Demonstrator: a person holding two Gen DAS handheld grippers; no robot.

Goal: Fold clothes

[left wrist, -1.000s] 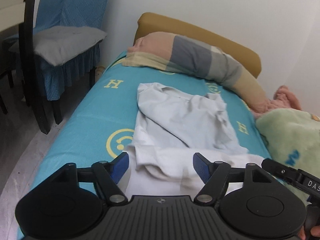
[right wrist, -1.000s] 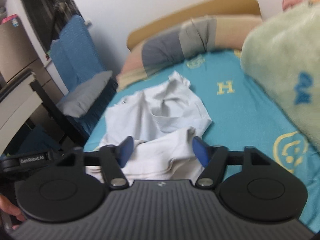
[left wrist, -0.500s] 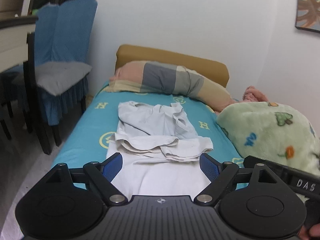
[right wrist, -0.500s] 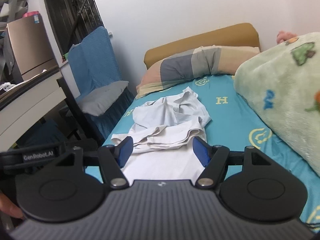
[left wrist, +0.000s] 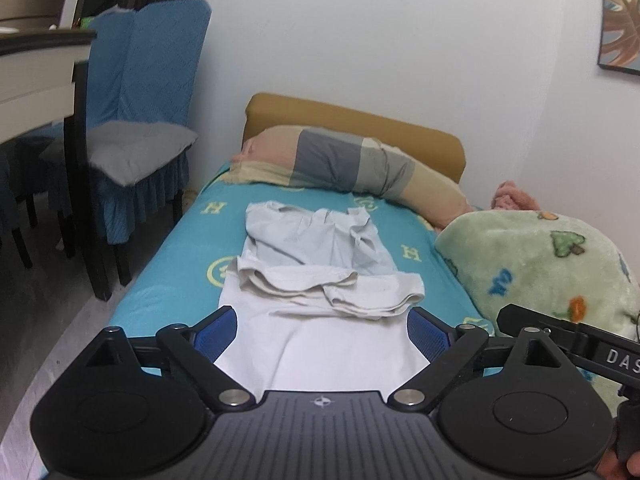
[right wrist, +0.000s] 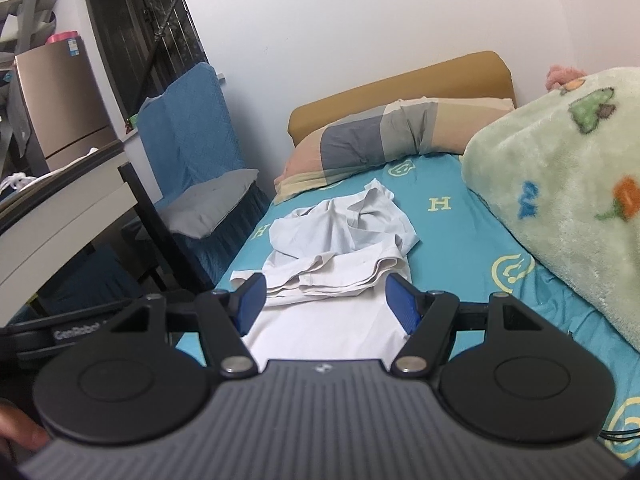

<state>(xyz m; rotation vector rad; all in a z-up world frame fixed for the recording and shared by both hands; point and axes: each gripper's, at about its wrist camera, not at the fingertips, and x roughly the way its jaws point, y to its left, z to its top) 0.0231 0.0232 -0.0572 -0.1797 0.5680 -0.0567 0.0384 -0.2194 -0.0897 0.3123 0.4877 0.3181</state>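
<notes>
Left wrist view shows the left claw [left wrist: 322, 330] opening wide and empty, the right claw [right wrist: 326, 300] open and empty, above the half-folded white shirt [left wrist: 320, 276] lying mid-bed [left wrist: 180, 248].

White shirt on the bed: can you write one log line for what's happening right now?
step: fold clothes | white shirt: part folded on bed | left gripper: opening, holds nothing | right gripper: open, holds nothing

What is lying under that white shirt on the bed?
Under the white shirt only the turquoise bedsheet shows, printed with yellow letters and smiley faces around it. Whatever the cloth itself covers stays hidden.
</notes>
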